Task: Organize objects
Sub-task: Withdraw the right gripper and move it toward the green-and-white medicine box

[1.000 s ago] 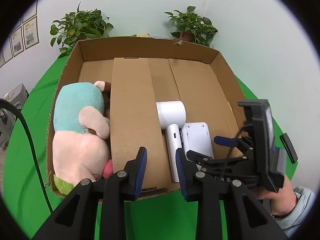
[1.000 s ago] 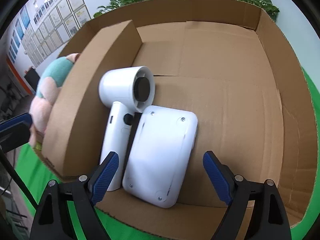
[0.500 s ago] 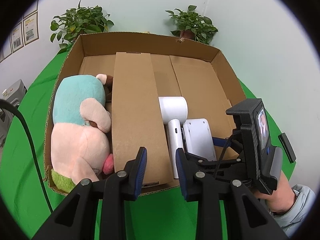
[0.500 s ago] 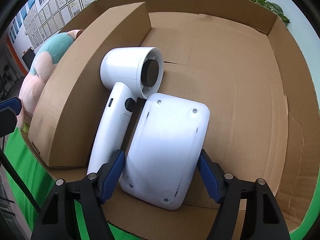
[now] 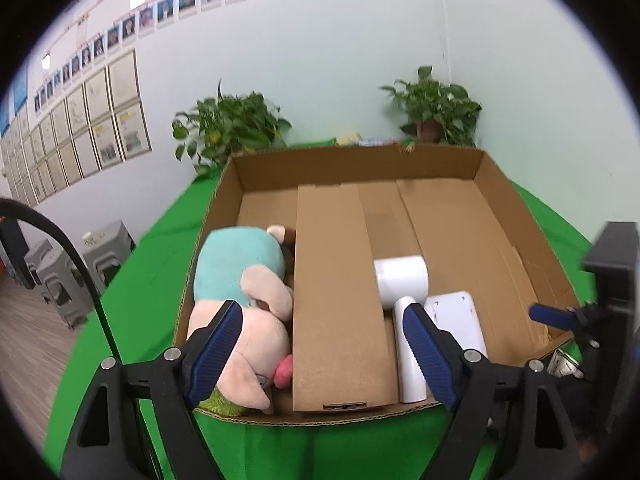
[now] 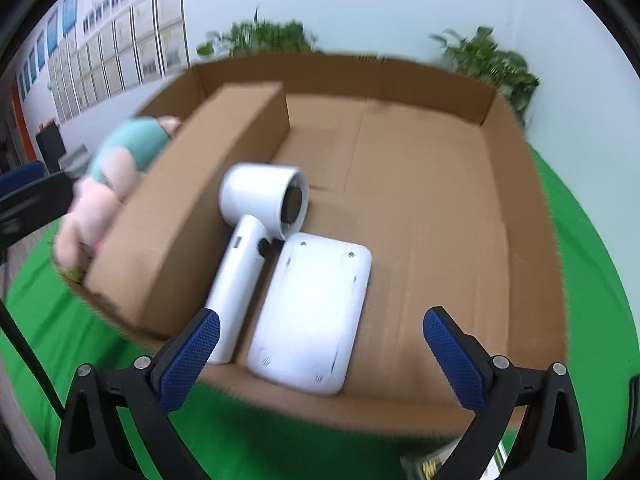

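Observation:
An open cardboard box (image 5: 516,208) (image 6: 516,184) sits on a green table, split by a cardboard divider (image 5: 336,292) (image 6: 188,216). A pink and teal plush toy (image 5: 236,292) (image 6: 116,168) lies in the left compartment. A white hair dryer (image 5: 402,292) (image 6: 256,216) and a flat white device (image 5: 456,316) (image 6: 316,312) lie side by side in the right compartment. My left gripper (image 5: 324,352) is open and empty above the box's near edge. My right gripper (image 6: 320,356) is open and empty, above the box's near edge, apart from the white device.
The green table (image 5: 148,264) (image 6: 580,248) surrounds the box. Two potted plants (image 5: 232,128) (image 5: 436,108) stand behind it against the wall. Grey bins (image 5: 80,268) stand on the floor at the left. A black cable (image 5: 76,264) arcs on the left.
Both grippers have pulled back and up from the box. My left gripper has opened wide. My right gripper has let go of the white device, which lies in the box.

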